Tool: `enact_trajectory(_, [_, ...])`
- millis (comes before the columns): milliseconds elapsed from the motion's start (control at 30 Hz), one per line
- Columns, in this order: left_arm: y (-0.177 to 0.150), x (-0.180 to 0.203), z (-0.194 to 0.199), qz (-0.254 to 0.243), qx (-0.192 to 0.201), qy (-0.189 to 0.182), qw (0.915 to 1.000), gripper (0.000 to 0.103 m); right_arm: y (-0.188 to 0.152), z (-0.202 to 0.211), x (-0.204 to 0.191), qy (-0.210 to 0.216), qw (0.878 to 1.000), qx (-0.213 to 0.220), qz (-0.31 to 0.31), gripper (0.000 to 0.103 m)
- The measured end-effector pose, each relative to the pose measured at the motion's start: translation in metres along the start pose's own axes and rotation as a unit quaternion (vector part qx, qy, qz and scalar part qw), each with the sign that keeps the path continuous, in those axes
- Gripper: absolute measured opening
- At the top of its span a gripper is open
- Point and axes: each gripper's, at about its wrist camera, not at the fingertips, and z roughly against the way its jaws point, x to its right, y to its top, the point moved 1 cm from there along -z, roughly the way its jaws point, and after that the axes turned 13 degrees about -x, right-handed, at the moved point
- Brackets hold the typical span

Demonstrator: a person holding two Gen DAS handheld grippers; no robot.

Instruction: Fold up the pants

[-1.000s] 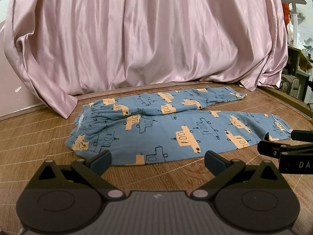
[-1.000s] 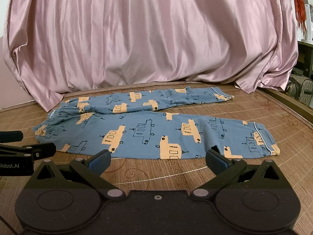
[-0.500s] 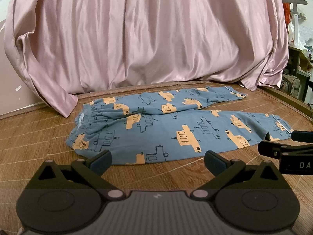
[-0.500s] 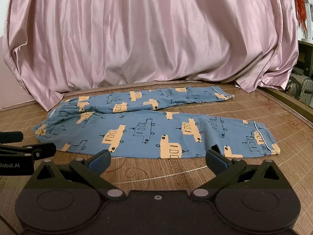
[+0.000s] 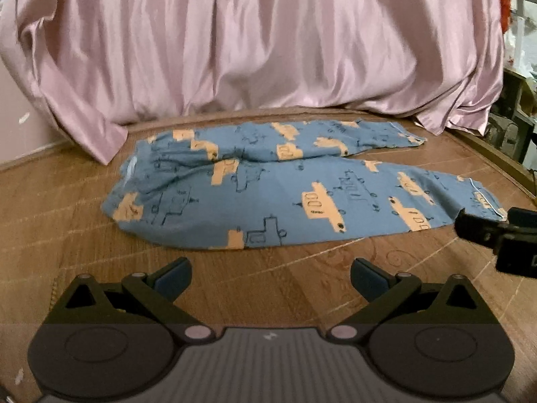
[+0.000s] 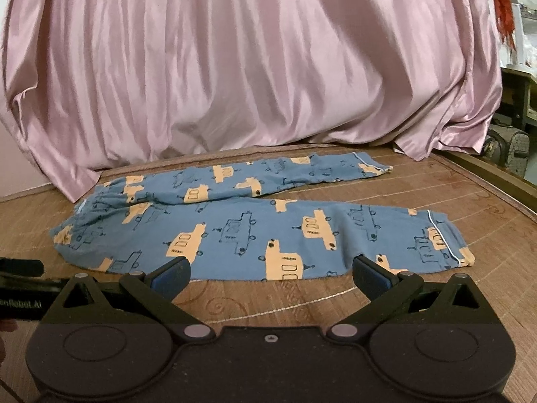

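Note:
Blue pants [image 5: 268,191] with orange vehicle prints lie flat on a woven mat, waistband to the left, both legs stretched right. They also show in the right wrist view [image 6: 255,228]. My left gripper [image 5: 270,277] is open and empty, just short of the pants' near edge. My right gripper [image 6: 270,273] is open and empty, its fingertips at the near edge of the front leg. The right gripper's tip [image 5: 486,231] shows at the left view's right edge, close to the front leg's cuff.
A pink satin curtain [image 5: 255,43] hangs behind the pants and touches the mat [image 5: 302,288]. The mat's raised wooden edge [image 6: 496,174] runs along the right. Shelves and clutter [image 5: 517,107] stand beyond it at the far right.
Both grippers have moved slightly forward toward the pants. The pants have not moved and both grippers stay open.

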Motion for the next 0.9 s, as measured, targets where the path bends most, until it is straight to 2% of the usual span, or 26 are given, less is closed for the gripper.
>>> enact_trajectory(133, [0.011,-0.005,0.0,0.01,-0.003,0.005,0.9999,0.103,0.003,0.004,0.006,0.002,1.0,0.006,-0.018,0.103])
enact_trajectory(267, [0.043,-0.012,-0.004,0.003,-0.019,0.046,0.9988,0.103,0.009,0.005,0.018,0.009,0.999,0.008,-0.044,0.103])
enact_trajectory(333, [0.066,-0.019,-0.008,-0.01,-0.033,0.07,0.9969,0.103,0.021,0.003,0.028,0.027,0.997,-0.002,-0.068,0.103])
enact_trajectory(433, [0.106,-0.037,-0.01,-0.013,-0.047,0.09,0.9947,0.103,0.052,0.002,0.049,0.076,0.993,0.001,-0.093,0.103])
enact_trajectory(567, [0.162,-0.058,-0.015,-0.015,-0.062,0.109,0.992,0.103,0.115,-0.011,0.074,0.127,0.991,0.017,-0.037,0.103])
enact_trajectory(633, [0.193,-0.064,-0.024,-0.023,-0.071,0.118,0.9902,0.103,0.146,-0.029,0.084,0.146,0.989,0.006,-0.003,0.103])
enact_trajectory(800, [0.245,-0.079,-0.067,-0.068,-0.07,0.121,0.9877,0.103,0.218,-0.115,0.093,0.201,0.977,-0.056,0.039,0.103])
enact_trajectory(900, [0.259,-0.096,-0.1,-0.086,-0.072,0.113,0.9873,0.103,0.247,-0.179,0.075,0.19,0.969,-0.084,0.133,0.103])
